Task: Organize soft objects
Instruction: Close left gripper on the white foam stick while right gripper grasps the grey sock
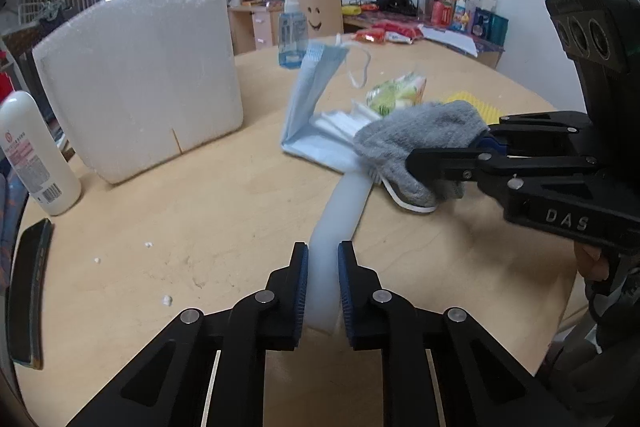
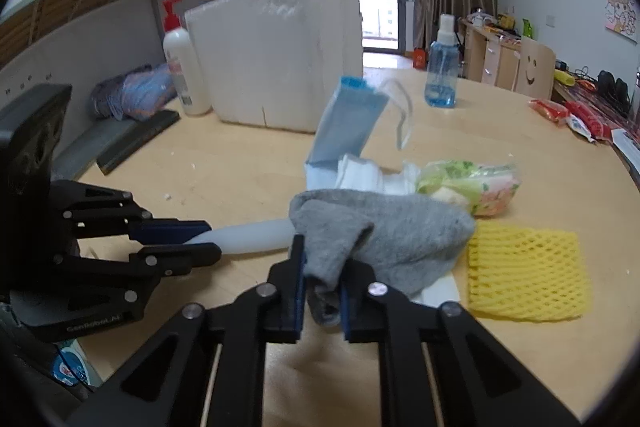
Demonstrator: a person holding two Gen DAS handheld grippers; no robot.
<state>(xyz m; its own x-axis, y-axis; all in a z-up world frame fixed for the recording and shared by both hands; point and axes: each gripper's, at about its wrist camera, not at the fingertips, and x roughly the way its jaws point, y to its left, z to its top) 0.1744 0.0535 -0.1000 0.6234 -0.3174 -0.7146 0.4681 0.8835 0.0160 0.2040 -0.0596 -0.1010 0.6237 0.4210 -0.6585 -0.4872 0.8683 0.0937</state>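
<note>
Wooden bench carries the pile at twelve o'clock: left tool pinches a white strip for bracing, while right tool, clenched, lifts the grey sock clear.

Grey knitted sock, soft and crumpled, draped right of centre in the right wrist view, one bunched end hanging down at lower centre. Beneath it a pale translucent white strip, long and smooth, running from lower centre of the left wrist view up to the sock. Light blue face mask, folded, one half flat on the tabletop, the other standing tilted upward at centre, white ear loop dangling from its top edge. White folded tissues just behind the sock. Green-patterned plastic packet right of the tissues. Yellow foam mesh sleeve lying flat, lower right, touching the sock's edge.
</note>
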